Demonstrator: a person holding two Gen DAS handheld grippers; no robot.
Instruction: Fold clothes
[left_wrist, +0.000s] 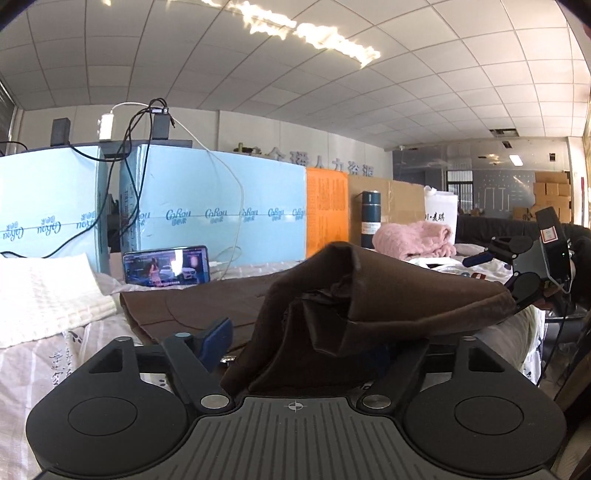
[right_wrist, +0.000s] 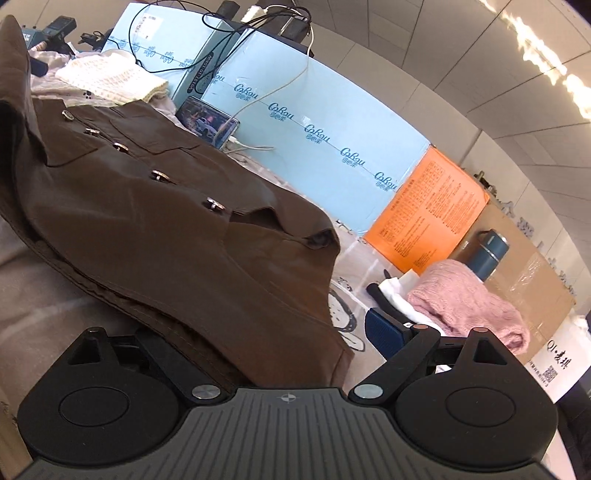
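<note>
1. A brown jacket (right_wrist: 155, 221) was spread on the bed (right_wrist: 44, 317), button side up, its long axis running from beside the right gripper's (right_wrist: 258, 332) fingers away toward the far left.
2. The row of metal buttons (right_wrist: 213, 204) followed that axis.
3. The right gripper's jaws were seen spread wide, with the jacket's hem lying between them; no clamping was visible.
4. The left gripper (left_wrist: 314, 332) was also spread, a raised fold of the jacket (left_wrist: 369, 295) draped between its fingers.
5. A pink sweater (right_wrist: 469, 302) was seen beyond the right finger.
</note>
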